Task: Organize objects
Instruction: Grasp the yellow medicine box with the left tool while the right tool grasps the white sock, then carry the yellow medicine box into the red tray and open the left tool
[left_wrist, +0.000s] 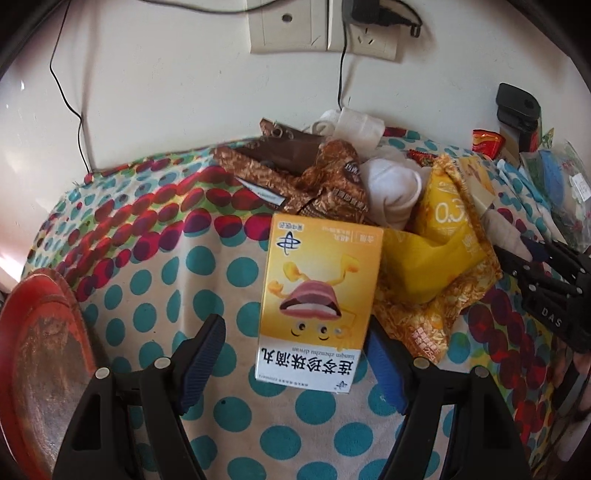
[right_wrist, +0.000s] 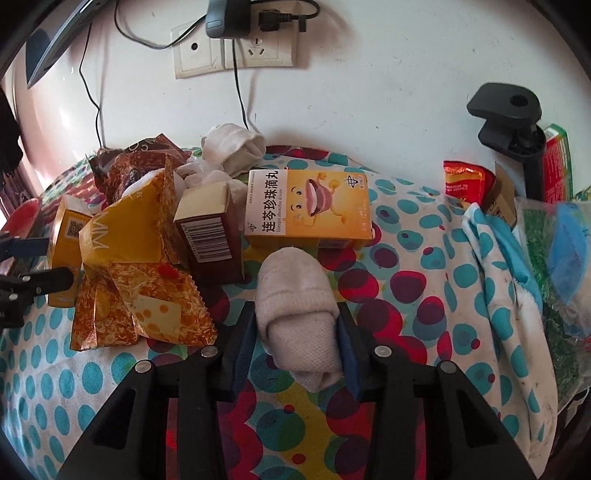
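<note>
My left gripper (left_wrist: 293, 325) stands open over the spotted cloth (left_wrist: 147, 295). The near end of a yellow medicine box (left_wrist: 317, 306) lies flat between its fingers. The right pad is close against the box's edge and the left pad stands clear of it. My right gripper (right_wrist: 295, 314) is shut on a rolled off-white sock (right_wrist: 295, 321), held just above the cloth. In the left wrist view it shows at the right edge with that sock (left_wrist: 506, 232). A second yellow medicine box (right_wrist: 310, 206) lies just beyond the sock.
A heap sits near the wall: brown snack bags (left_wrist: 295, 173), a yellow snack bag (right_wrist: 122, 236), a brown box (right_wrist: 210, 236), white socks (right_wrist: 232, 147). A red plate (left_wrist: 37, 350) is at the left. A dotted towel (right_wrist: 498, 258), packets and a black clamp (right_wrist: 509, 118) are at the right.
</note>
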